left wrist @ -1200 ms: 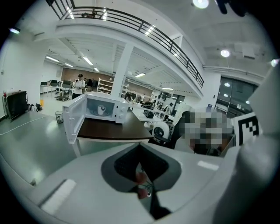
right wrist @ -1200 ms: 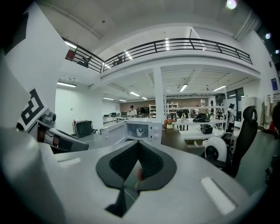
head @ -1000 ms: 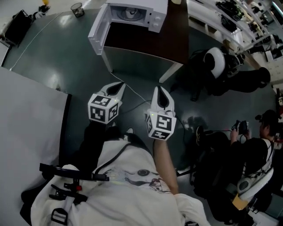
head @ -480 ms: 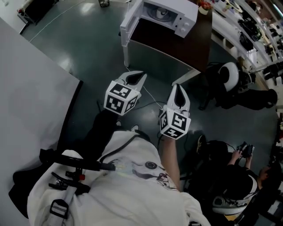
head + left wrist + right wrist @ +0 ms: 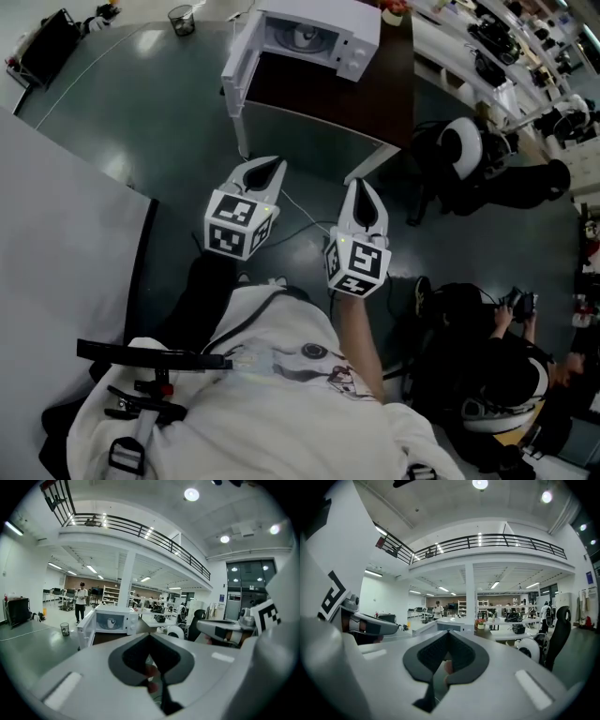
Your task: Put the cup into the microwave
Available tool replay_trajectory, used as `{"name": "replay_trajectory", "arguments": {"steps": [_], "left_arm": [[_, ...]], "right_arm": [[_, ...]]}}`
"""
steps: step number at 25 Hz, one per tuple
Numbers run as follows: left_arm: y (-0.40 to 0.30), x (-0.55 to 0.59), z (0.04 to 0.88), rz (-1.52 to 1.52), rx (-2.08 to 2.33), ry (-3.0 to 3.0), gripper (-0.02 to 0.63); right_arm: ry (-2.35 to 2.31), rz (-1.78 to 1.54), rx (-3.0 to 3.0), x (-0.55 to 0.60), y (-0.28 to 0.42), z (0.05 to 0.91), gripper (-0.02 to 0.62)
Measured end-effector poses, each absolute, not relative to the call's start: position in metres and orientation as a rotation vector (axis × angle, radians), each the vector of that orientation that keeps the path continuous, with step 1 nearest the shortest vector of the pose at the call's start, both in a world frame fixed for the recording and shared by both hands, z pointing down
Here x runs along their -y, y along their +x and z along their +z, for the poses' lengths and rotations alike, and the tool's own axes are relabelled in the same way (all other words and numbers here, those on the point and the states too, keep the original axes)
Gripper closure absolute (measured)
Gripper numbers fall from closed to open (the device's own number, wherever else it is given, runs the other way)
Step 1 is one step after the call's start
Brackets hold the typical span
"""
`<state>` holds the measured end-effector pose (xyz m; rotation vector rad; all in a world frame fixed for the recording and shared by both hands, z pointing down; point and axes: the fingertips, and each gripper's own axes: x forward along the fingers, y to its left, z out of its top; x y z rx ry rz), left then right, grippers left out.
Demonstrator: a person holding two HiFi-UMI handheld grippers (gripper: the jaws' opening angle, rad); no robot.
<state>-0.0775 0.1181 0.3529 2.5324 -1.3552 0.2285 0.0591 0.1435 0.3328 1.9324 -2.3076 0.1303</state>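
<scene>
Head view, looking steeply down over the wearer's white top: two handheld tools reach forward above a dark green floor; the left gripper (image 5: 270,169) and the right gripper (image 5: 361,189) sit side by side, apart, each carrying a cube of square black-and-white markers; both point toward a white microwave (image 5: 323,28) standing on a dark brown table (image 5: 366,94), well ahead of them.

The microwave's door (image 5: 234,73) hangs open to the left; in the left gripper view a small pale cup (image 5: 111,622) appears to stand upright inside the cavity, though it is too small to make out clearly.

Left gripper view: the two dark-padded jaws meet at their tips, with nothing caught between them; right gripper view: the same, jaws pressed together and empty; neither tool touches the microwave, the table or the cup.

Beyond the table, a small dark bin (image 5: 181,19) stands on the floor; a white-and-black office chair (image 5: 461,141) sits to the right of the table; a seated person (image 5: 525,375) is at the lower right.
</scene>
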Motion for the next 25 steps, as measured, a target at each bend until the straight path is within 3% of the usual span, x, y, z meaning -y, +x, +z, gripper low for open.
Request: {"name": "replay_trajectory", "arguments": {"steps": [25], "left_arm": [[-0.086,-0.097,0.3,0.077,1.539,2.713,0.606]], "right_arm": [[1.975,-0.009,2.308,-0.126,0.047,0.308,0.597]]}}
